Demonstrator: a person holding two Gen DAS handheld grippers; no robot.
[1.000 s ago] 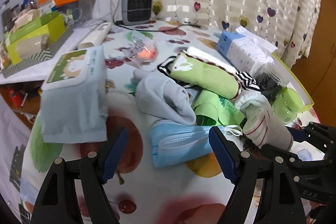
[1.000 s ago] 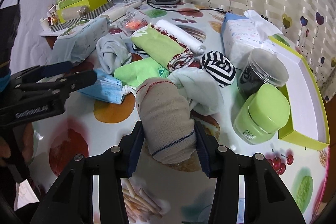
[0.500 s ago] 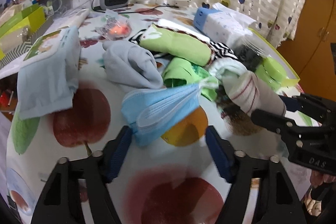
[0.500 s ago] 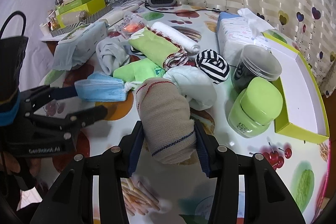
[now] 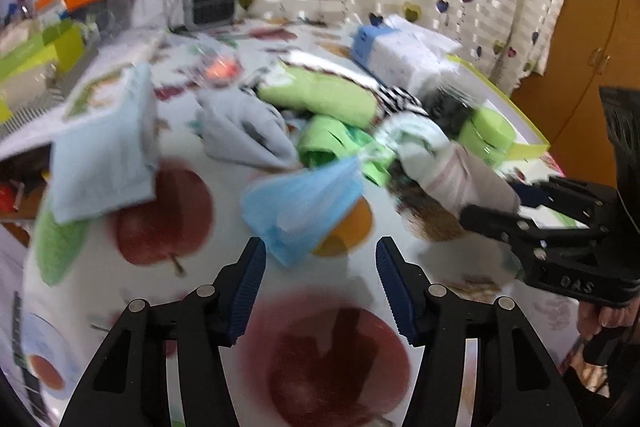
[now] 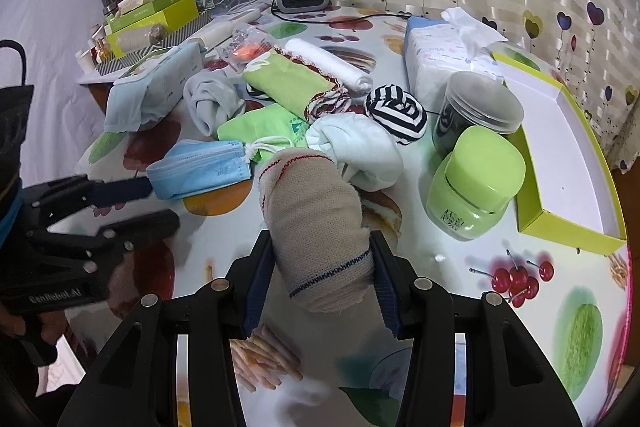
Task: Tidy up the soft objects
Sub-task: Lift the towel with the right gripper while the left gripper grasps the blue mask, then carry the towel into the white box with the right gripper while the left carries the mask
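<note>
Taking the square lime-green lidded jar [image 6: 476,183] as the landmark: the pile of soft things lies to its left on the fruit-printed tablecloth [image 6: 492,311], and the open lime-green box with a white inside [image 6: 560,155] sits just to its right.

What has changed is on the left side. A second ago the left gripper [image 5: 320,267] stood wide around the pleated blue paper face mask [image 5: 300,203] lying flat; now its jaws are closing — narrower, but not yet pressing. In the left wrist view the mask's near corner sits just beyond the blue pads [image 5: 250,267], and in the right wrist view one finger touches its edge. The mask looks bunched and lifted at that end, well left of the jar, its white ear loops toward the green cloth pouch [image 6: 264,127].

The right gripper [image 6: 320,279] has not moved — its jaws are clamped on the rolled beige knitted sock with red and blue stitching [image 6: 316,227], left of the jar and in front of it.

So one soft item is secured, and the mask appears about to be gripped; probably both then go to the box.
</note>
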